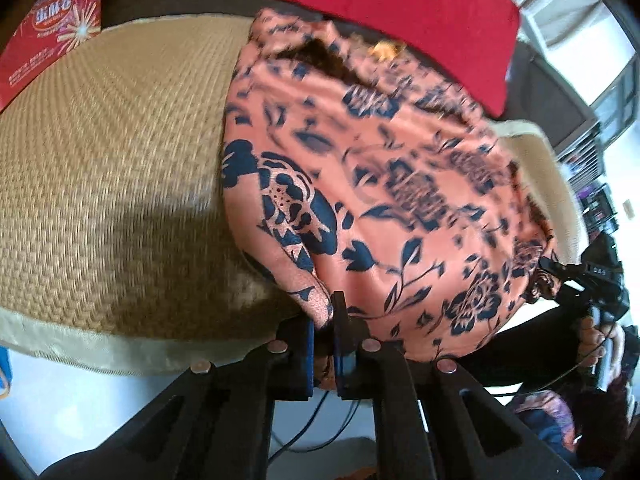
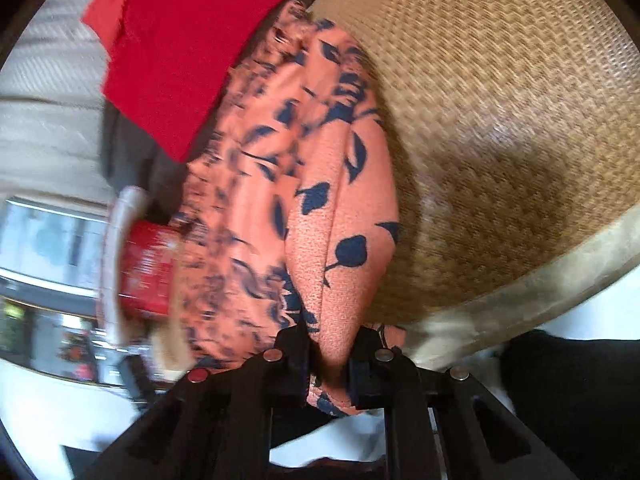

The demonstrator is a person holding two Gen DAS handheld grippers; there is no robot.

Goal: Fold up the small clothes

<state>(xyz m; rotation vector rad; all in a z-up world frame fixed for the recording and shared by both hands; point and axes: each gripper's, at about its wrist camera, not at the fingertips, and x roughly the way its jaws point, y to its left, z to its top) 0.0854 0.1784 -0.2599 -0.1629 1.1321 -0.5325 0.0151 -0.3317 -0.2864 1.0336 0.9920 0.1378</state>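
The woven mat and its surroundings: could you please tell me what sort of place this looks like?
Probably a home living space: a woven mat with cloth edging as work surface, a floral garment beside a red cloth, and windows behind.

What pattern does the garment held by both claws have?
The garment is orange with a dark navy floral and leaf print, clearest in the left wrist view.

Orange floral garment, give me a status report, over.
Left hand-held gripper shut on orange floral garment. Right hand-held gripper shut on it too. Garment partly on woven mat. Red cloth lies just beyond.
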